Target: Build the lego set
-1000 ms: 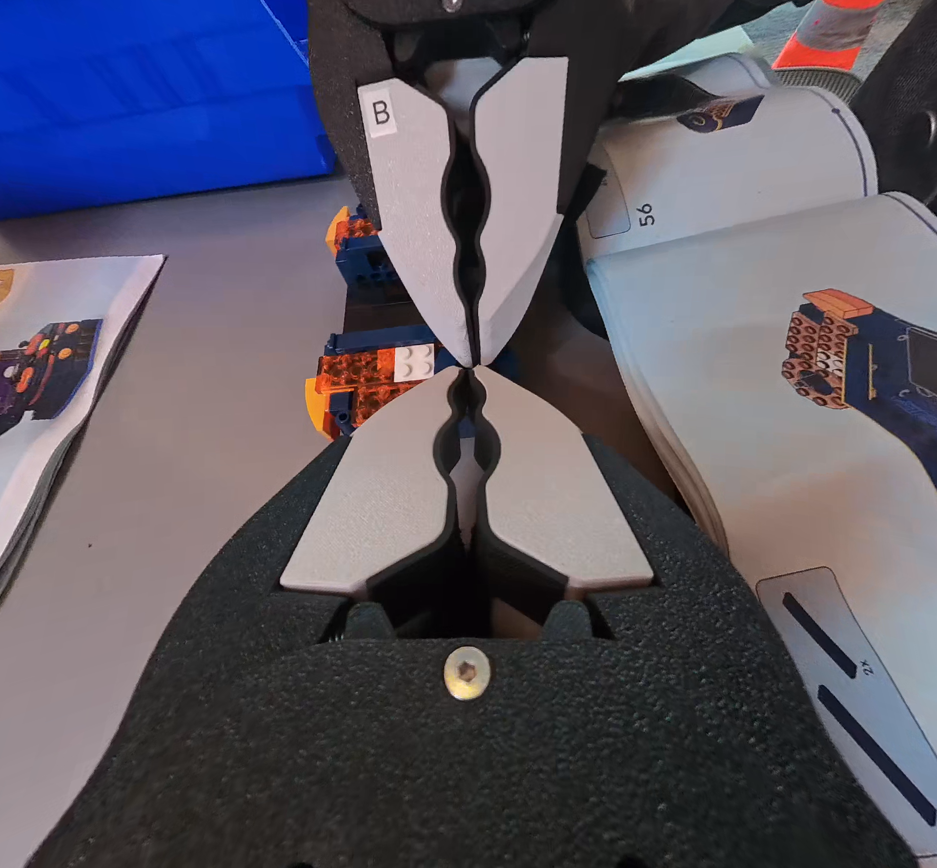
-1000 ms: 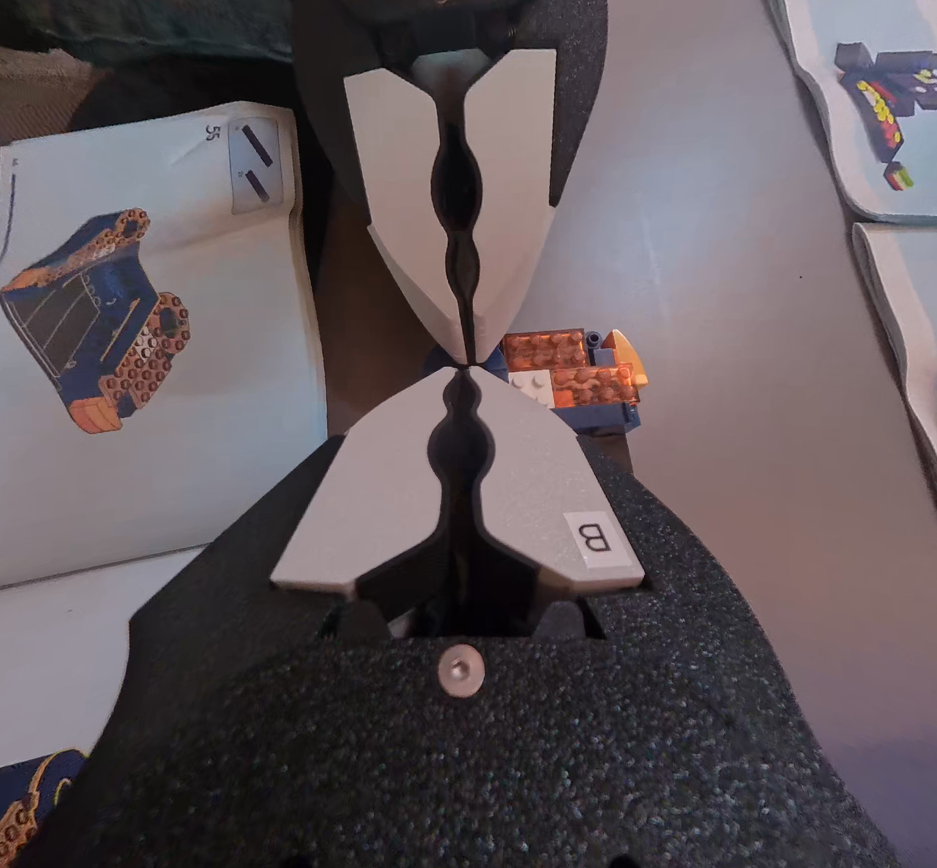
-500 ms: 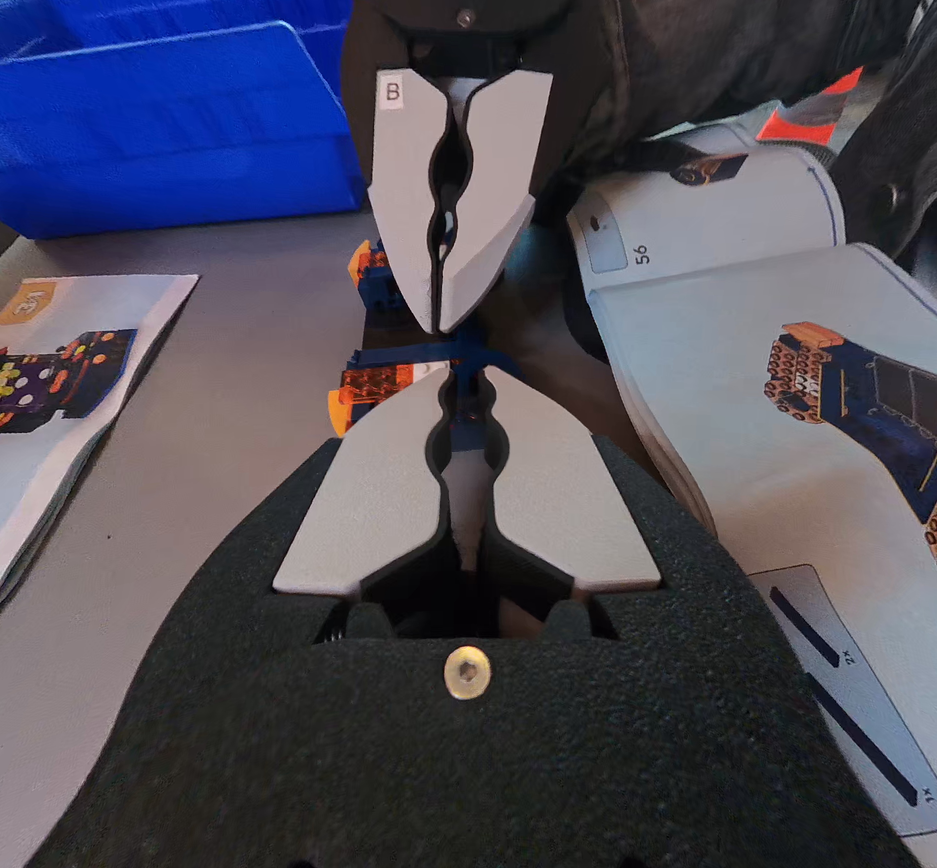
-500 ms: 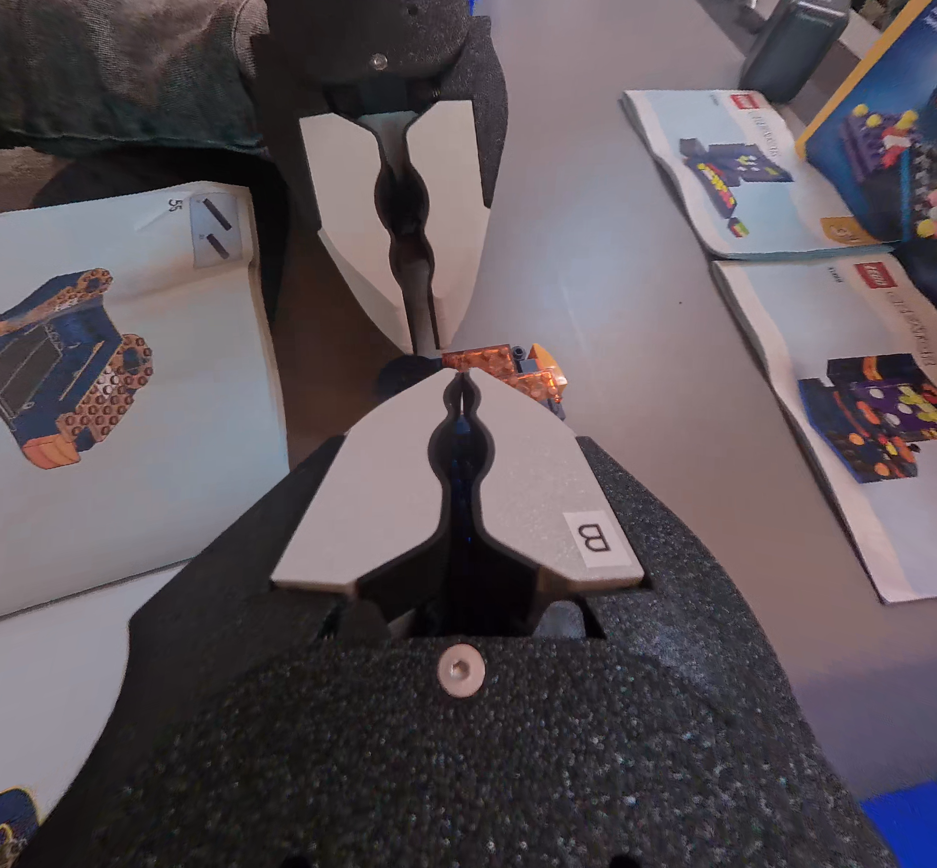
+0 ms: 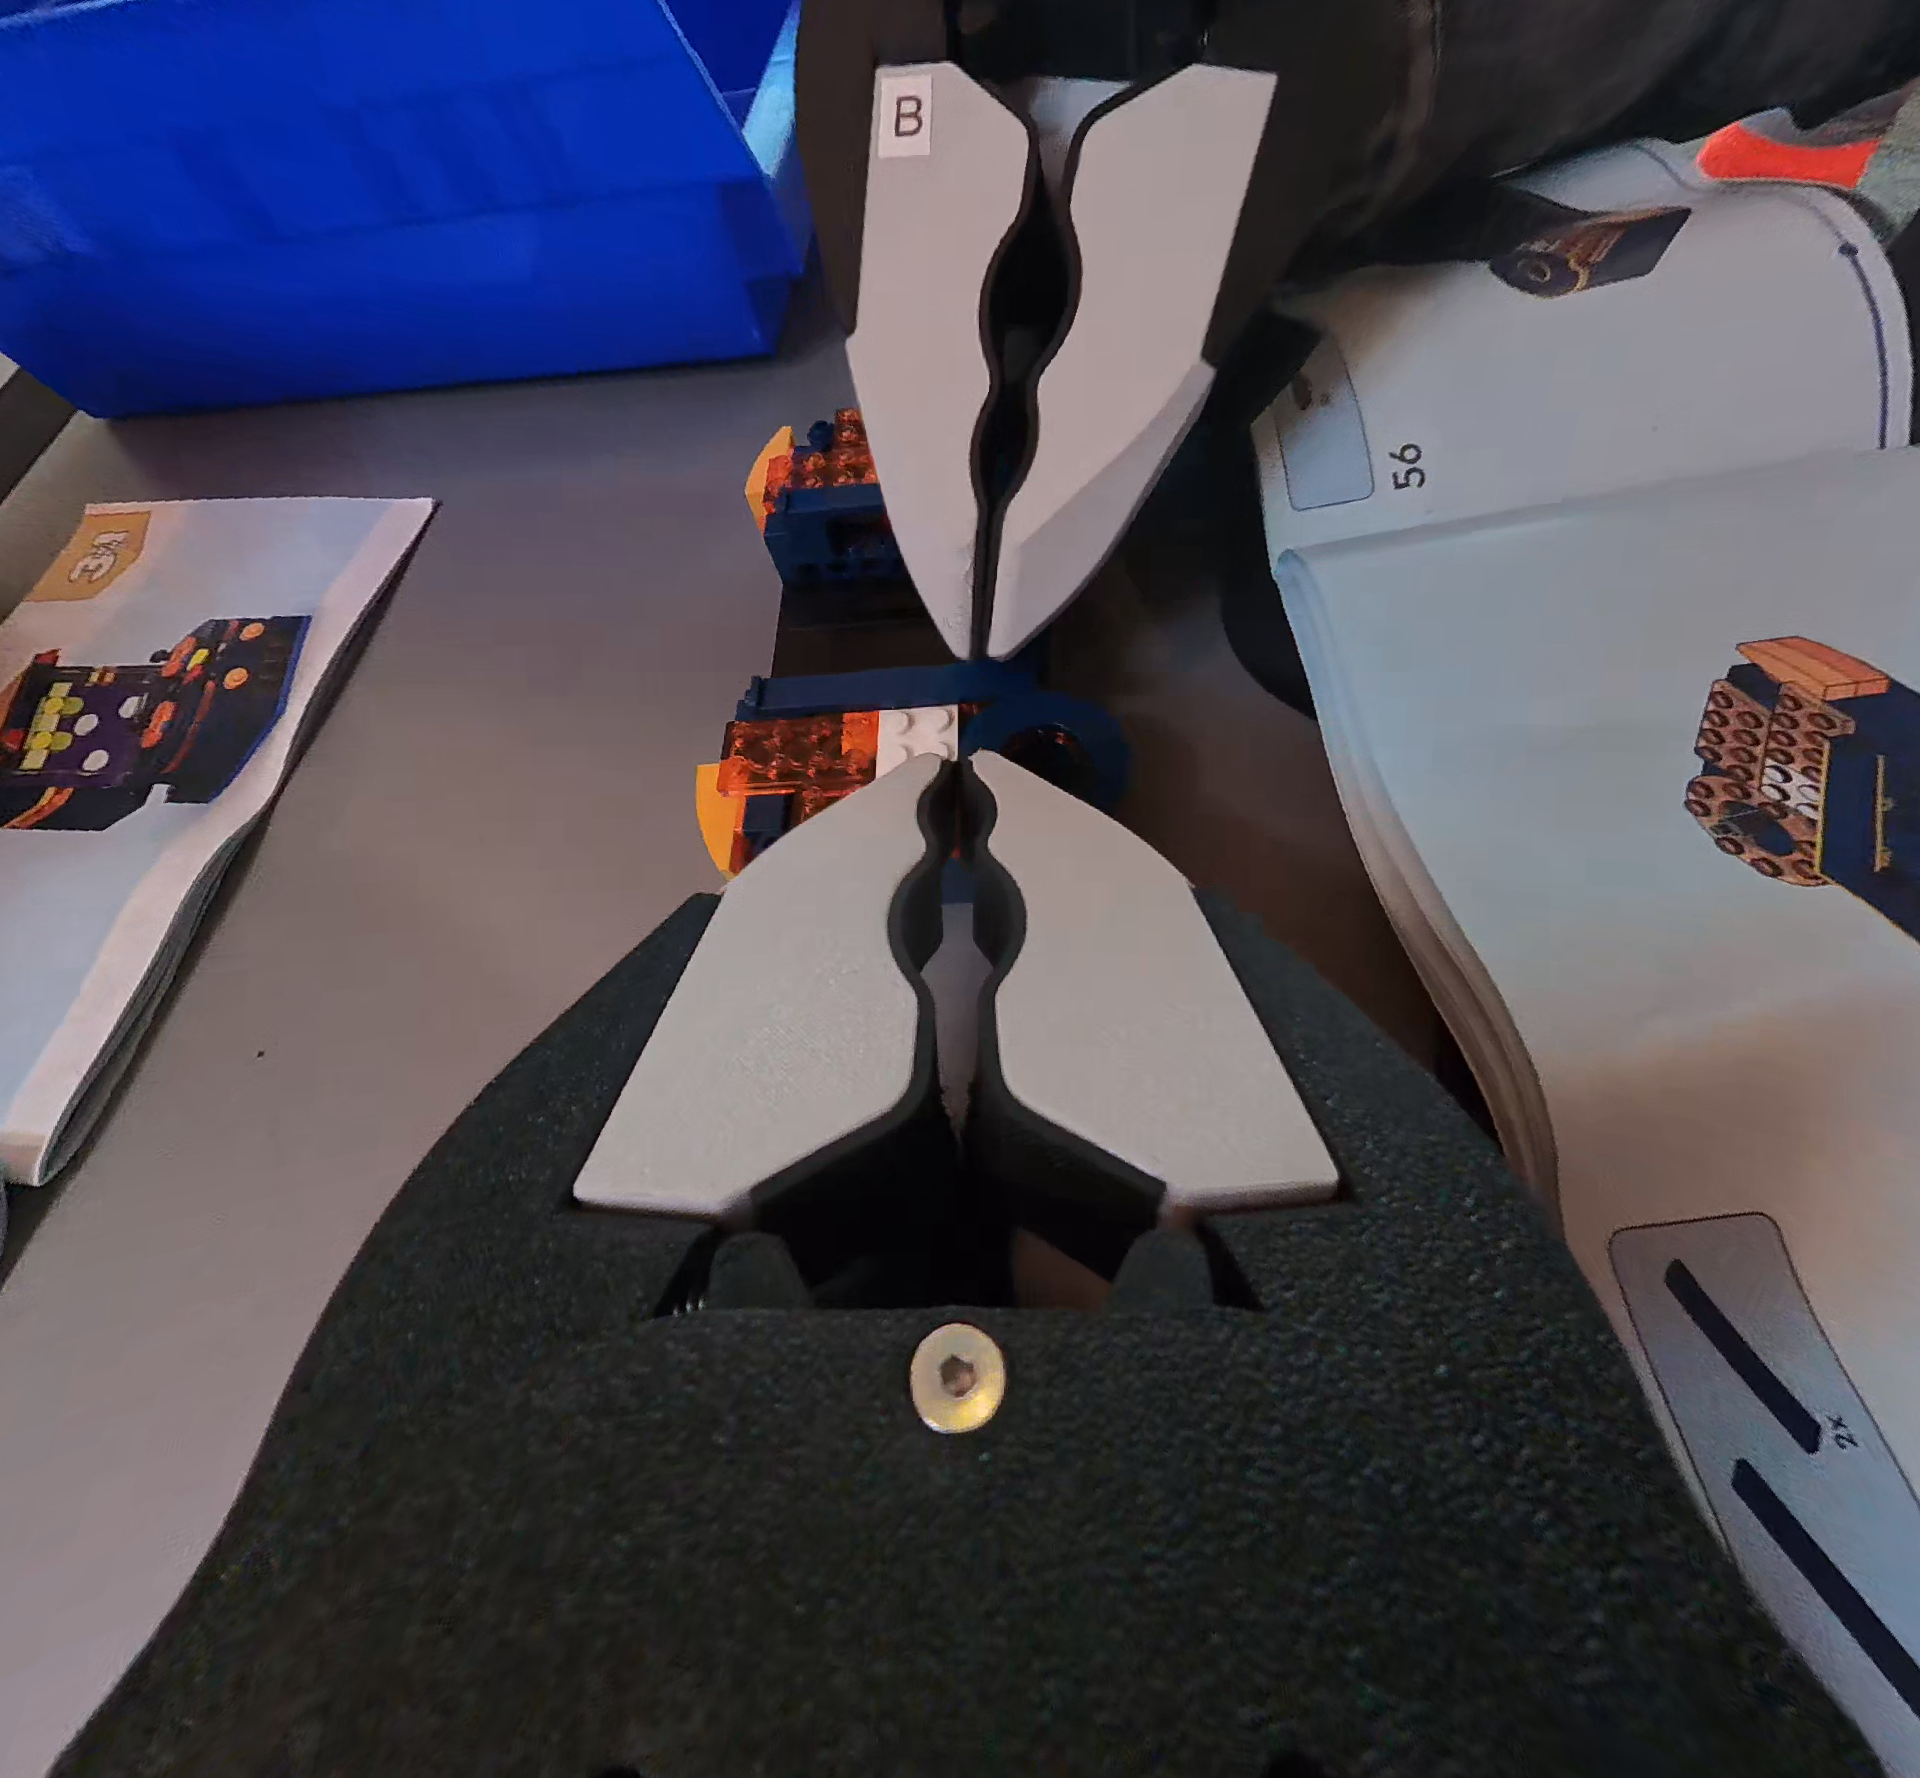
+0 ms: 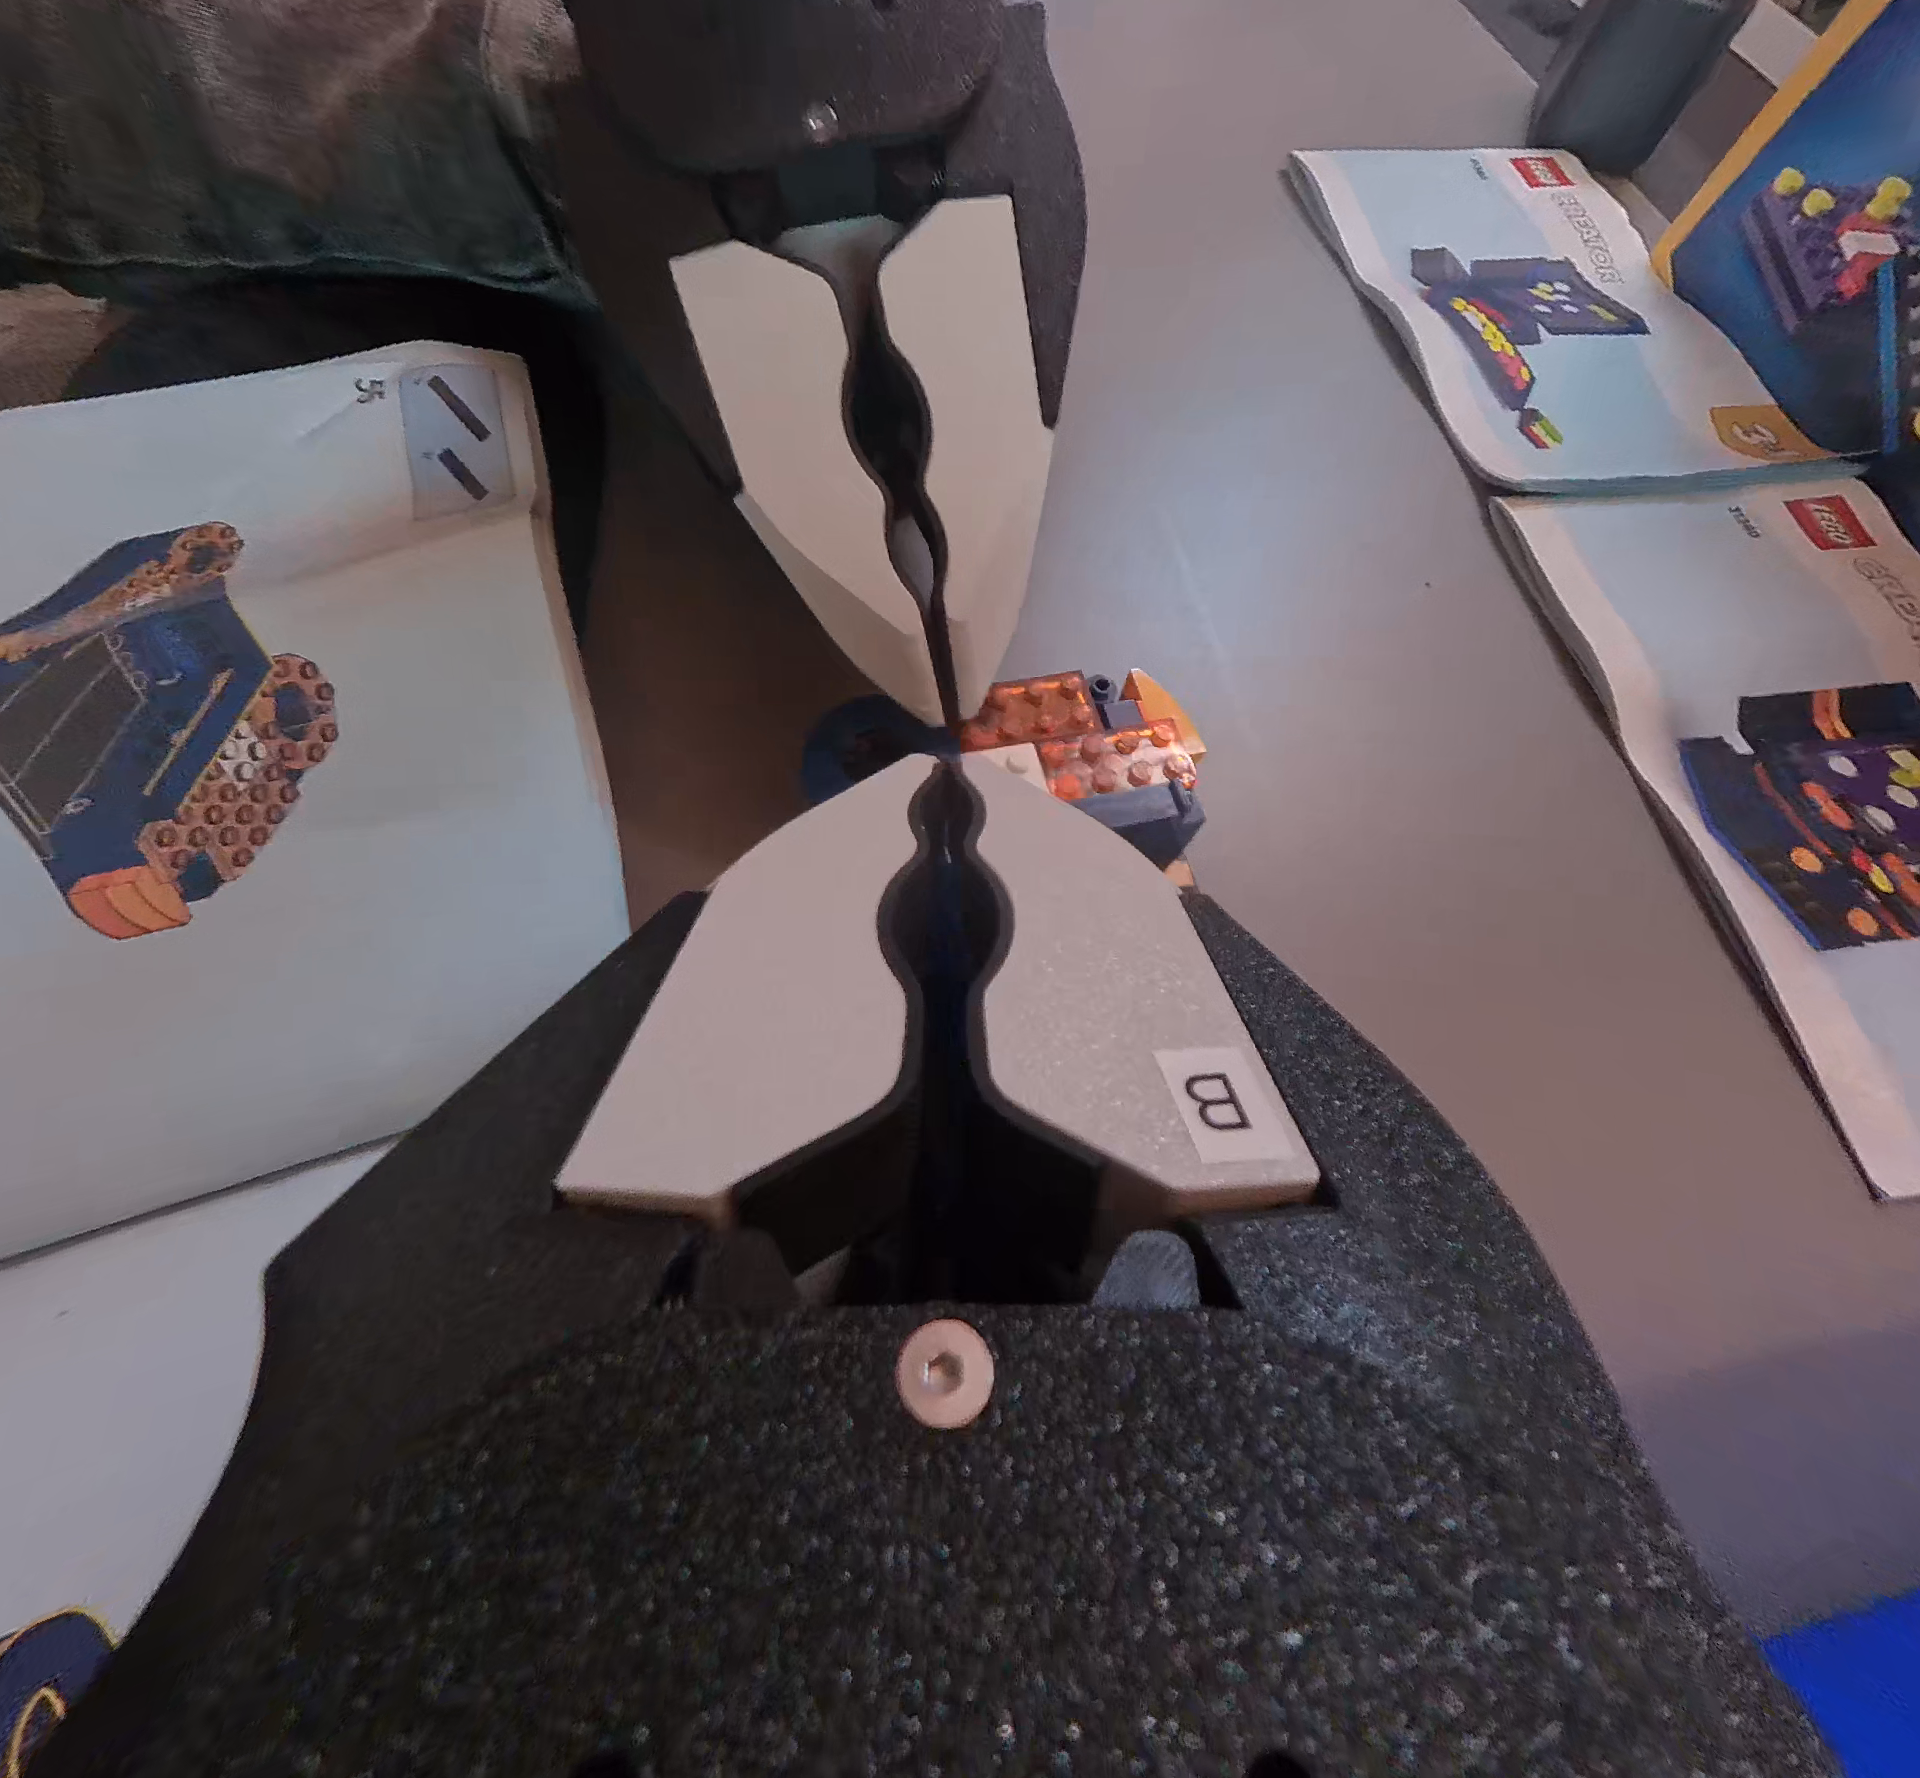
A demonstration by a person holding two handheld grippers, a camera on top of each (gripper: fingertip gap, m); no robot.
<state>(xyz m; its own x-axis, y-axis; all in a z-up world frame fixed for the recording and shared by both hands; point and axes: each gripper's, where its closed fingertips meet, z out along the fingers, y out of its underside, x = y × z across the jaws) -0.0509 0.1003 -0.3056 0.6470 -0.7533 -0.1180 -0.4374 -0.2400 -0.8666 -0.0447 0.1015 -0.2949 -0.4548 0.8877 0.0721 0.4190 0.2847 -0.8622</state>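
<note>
A small Lego model (image 5: 821,752) of orange, white and dark blue bricks sits on the grey table; it also shows in the right wrist view (image 6: 1091,752). My left gripper (image 5: 956,772) is shut, its tip just above the model's right end. My right gripper (image 6: 945,772) faces it tip to tip and is shut on what looks like a thin dark blue piece (image 5: 883,684) lying along the model's far edge. In the left wrist view the right gripper (image 5: 979,653) points down at me. A second small blue and orange assembly (image 5: 821,502) lies behind it.
An open instruction book (image 5: 1558,793) lies right of the model. Blue bins (image 5: 364,170) stand at the back left. Closed booklets (image 6: 1558,326) and a box (image 6: 1818,222) lie on the other side. A person's dark sleeve (image 6: 260,66) rests behind the left gripper. Left and right tips are no more than a few centimetres apart.
The two grippers drew apart and lifted half a second ago, then came back tip to tip over the model. A dark blue strip now shows at the right gripper's tip.
</note>
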